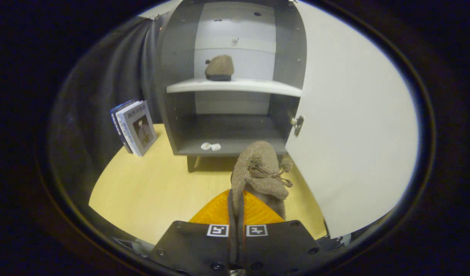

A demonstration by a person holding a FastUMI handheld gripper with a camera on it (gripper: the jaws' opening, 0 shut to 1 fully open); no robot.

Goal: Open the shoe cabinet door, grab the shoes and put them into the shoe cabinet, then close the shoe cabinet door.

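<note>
My gripper (237, 209) is shut on the edge of a brown suede shoe (262, 172), which hangs just ahead of the fingers with its lace bow showing. Beyond it stands the grey shoe cabinet (173, 69) with its white door (353, 126) swung open to the right. A second brown shoe (219, 68) rests on the white upper shelf (235, 86). The lower compartment holds a small white object (210, 146) near its front edge. The held shoe is in front of the cabinet's lower right corner, above the wooden tabletop (150, 191).
A few books (134, 126) lean against the black cloth wall to the left of the cabinet. The open door stands close on the right of the held shoe. The cabinet sits on short legs (191, 163).
</note>
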